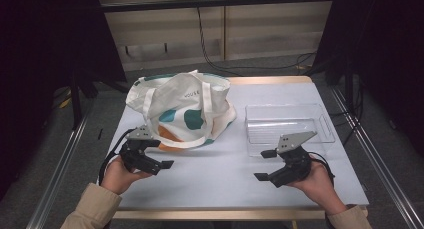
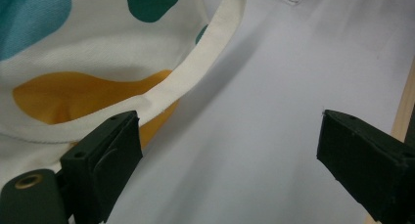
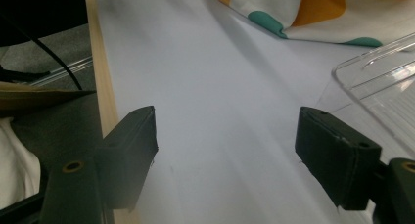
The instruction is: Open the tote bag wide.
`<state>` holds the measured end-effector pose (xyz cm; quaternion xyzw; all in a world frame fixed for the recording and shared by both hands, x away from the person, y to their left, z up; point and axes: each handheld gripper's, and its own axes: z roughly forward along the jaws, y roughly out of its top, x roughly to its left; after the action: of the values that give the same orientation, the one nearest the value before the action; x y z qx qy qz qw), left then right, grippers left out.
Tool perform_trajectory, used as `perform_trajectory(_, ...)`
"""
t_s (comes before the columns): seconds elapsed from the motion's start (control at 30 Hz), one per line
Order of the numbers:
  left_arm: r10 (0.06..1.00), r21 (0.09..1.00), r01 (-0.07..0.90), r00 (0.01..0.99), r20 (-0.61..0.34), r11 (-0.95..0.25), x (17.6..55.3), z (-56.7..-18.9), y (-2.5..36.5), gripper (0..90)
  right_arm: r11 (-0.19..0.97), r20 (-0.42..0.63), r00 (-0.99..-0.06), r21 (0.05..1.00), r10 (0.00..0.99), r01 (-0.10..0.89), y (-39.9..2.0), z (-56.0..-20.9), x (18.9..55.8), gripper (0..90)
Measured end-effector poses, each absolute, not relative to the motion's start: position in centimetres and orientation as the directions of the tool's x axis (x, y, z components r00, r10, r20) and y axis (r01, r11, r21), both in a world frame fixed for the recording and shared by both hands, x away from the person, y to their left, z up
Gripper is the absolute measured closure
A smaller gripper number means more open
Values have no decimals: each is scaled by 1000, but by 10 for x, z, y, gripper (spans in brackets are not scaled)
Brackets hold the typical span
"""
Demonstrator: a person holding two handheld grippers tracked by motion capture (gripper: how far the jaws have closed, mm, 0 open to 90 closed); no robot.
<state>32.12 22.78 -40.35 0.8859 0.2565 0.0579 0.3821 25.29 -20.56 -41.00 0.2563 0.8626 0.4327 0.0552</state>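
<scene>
From the high view, a cream tote bag point(image 1: 182, 109) with teal and orange blotches lies slumped at about eleven o'clock on the pale worktop point(image 1: 215, 184), and a clear plastic tray point(image 1: 287, 126) sits at about two o'clock, well apart from it. The left gripper point(image 1: 162, 161) hovers at eight o'clock, just beside the bag's looping strap point(image 1: 192, 143), its fingers spread and holding nothing. The right gripper point(image 1: 265, 165) hangs at four o'clock, near the tray's front edge, fingers also spread and empty. In the left gripper view, the left gripper point(image 2: 225, 155) shows one finger close against the strap point(image 2: 195, 67), the other well off over bare worktop. In the right gripper view, the right gripper point(image 3: 227, 150) has wide-set fingers framing bare worktop, the tray point(image 3: 381, 82) at two o'clock and the bag point(image 3: 313, 13) at one o'clock.
</scene>
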Motion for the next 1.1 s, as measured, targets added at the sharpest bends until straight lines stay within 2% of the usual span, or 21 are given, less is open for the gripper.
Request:
perform_trajectory(0.7,528,705,418,846,-72,-573,335,-398,236,100,493,102,-861,783,499,379,-159,-397,287,290)
perform_trajectory(1.1,532,701,410,845,-51,-584,340,-393,245,114,454,114,-845,801,523,389,-132,-393,307,332)
